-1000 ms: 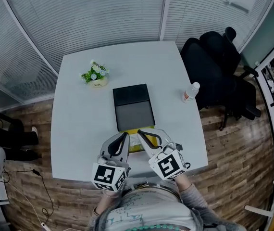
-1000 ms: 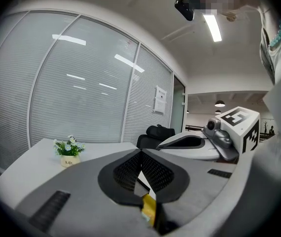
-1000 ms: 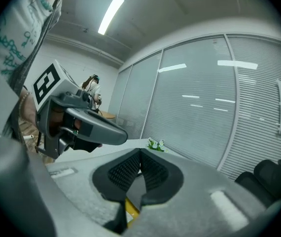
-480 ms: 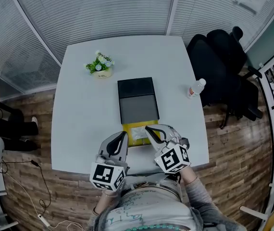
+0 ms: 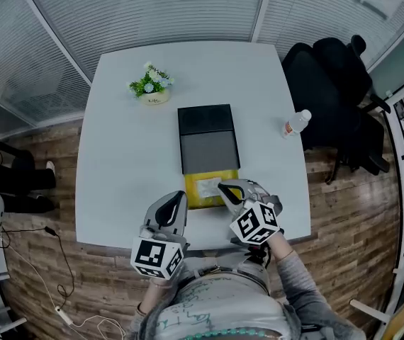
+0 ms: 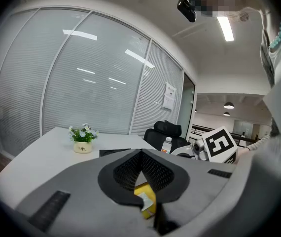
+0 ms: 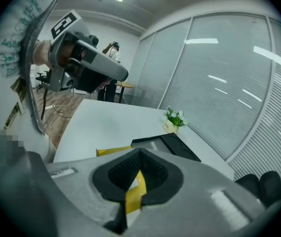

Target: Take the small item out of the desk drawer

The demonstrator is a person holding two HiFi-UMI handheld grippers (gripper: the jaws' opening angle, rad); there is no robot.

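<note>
One packet point(image 5: 208, 188) in open yellow drawer point(image 5: 193, 200); L gripper point(image 5: 182, 196), R gripper point(image 5: 222, 185) fingers closed

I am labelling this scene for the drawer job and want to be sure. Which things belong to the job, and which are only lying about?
Job:
- yellow drawer, pulled open
- black box it slides out of
- small packet in the drawer
- right gripper
- left gripper

Lying about:
- flower pot
- water bottle
- office chair

I count two grippers, the left gripper point(image 5: 176, 200) and the right gripper point(image 5: 224, 187), one white table point(image 5: 117, 154), one dark drawer box point(image 5: 208, 139), one yellow drawer point(image 5: 191, 199), one potted plant point(image 5: 152, 87), one bottle point(image 5: 296, 123), one black chair point(image 5: 329, 83)
</note>
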